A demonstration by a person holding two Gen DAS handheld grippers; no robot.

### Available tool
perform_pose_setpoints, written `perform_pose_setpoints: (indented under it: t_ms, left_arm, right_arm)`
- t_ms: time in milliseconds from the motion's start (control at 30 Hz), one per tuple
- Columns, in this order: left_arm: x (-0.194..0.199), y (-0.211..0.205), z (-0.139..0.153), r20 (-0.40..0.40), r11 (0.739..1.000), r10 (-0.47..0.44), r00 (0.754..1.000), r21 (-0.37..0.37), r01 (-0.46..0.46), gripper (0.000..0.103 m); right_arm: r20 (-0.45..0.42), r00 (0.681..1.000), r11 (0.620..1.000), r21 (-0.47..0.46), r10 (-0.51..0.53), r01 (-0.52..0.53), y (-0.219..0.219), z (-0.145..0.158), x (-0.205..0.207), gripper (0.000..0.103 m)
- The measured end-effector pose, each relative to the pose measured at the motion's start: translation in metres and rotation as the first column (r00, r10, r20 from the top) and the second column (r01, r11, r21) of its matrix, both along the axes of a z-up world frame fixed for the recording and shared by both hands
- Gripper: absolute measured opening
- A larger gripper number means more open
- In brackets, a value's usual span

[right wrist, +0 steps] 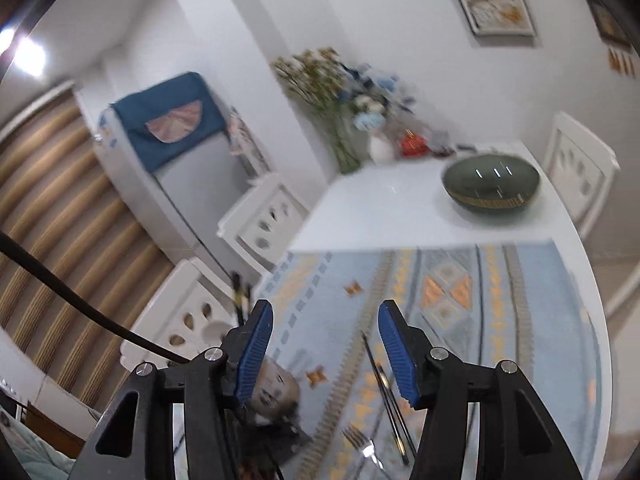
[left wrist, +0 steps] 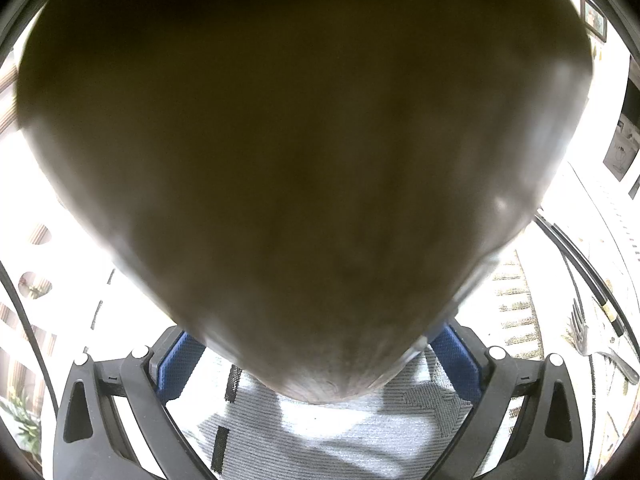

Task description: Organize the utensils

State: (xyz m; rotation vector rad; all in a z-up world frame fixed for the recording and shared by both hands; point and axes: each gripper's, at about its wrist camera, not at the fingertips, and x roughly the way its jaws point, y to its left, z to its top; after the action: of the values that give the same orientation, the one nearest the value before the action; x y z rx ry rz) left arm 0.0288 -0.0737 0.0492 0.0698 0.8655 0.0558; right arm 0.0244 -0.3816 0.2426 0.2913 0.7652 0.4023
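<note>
On the patterned mat (right wrist: 472, 280) below our right gripper (right wrist: 326, 354), a fork (right wrist: 362, 446) lies with its prongs pointing up the picture, beside two dark chopsticks (right wrist: 390, 396) stretched the same way. Our right gripper tilts down, its blue tongs apart with nothing between them. Our left gripper (left wrist: 320, 364) also tilts down, tongs clamped around a big dark round thing (left wrist: 300, 160) that fills its view.

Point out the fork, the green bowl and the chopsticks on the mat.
fork (right wrist: 360, 442): right wrist view, on the tines and neck.
green bowl (right wrist: 491, 184): right wrist view, on its dark outer wall.
chopsticks (right wrist: 386, 384): right wrist view, mid-length of the dark sticks.
</note>
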Motion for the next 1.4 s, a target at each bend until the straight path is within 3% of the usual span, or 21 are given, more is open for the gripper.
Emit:
perform_pose_setpoints:
  t_ms: [133,267,400,500,667,800,1133,1400]
  left_arm:
    - [0.0,0.0,0.0,0.0,1.0,0.0,1.0,0.0,0.0,0.102]
    - [0.0,0.0,0.0,0.0,1.0,0.0,1.0,0.0,0.0,0.102]
    - [0.0,-0.002,0.0,0.0,1.0,0.003,1.0,0.009,-0.003,0.102]
    - [0.001,-0.004,0.0,0.0,1.0,0.002,1.0,0.008,-0.002,0.102]
    - [0.001,-0.006,-0.005,0.001,1.0,0.002,1.0,0.015,-0.002,0.102]
    - [0.0,-0.007,-0.007,0.001,1.0,0.002,1.0,0.015,-0.002,0.102]
    - [0.0,-0.007,-0.007,0.001,1.0,0.002,1.0,0.017,-0.002,0.102]
    - [0.0,-0.008,-0.006,0.001,1.0,0.002,1.0,0.018,-0.002,0.103]
  right_arm:
    - [-0.109,0.994,0.993,-0.117,-0.032,0.02,0.003,-0.038,-0.001,0.053]
    - [-0.252,0.966,0.966,-0.259,-0.066,-0.001,0.01,-0.093,0.011,0.053]
    - [-0.338,0.94,0.958,-0.279,-0.038,-0.061,0.01,-0.142,0.017,0.049]
    - [-0.389,0.921,0.949,-0.277,0.029,-0.147,0.017,-0.168,0.026,0.037]
    - [-0.346,0.932,0.914,-0.332,0.113,-0.234,0.032,-0.185,0.041,0.033]
    - [-0.357,0.923,0.909,-0.321,0.144,-0.266,0.039,-0.195,0.055,0.031]
    - [-0.394,0.911,0.893,-0.356,0.124,-0.275,0.05,-0.219,0.081,0.024]
    - [-0.461,0.873,0.814,-0.44,0.158,-0.379,0.076,-0.222,0.104,0.026]
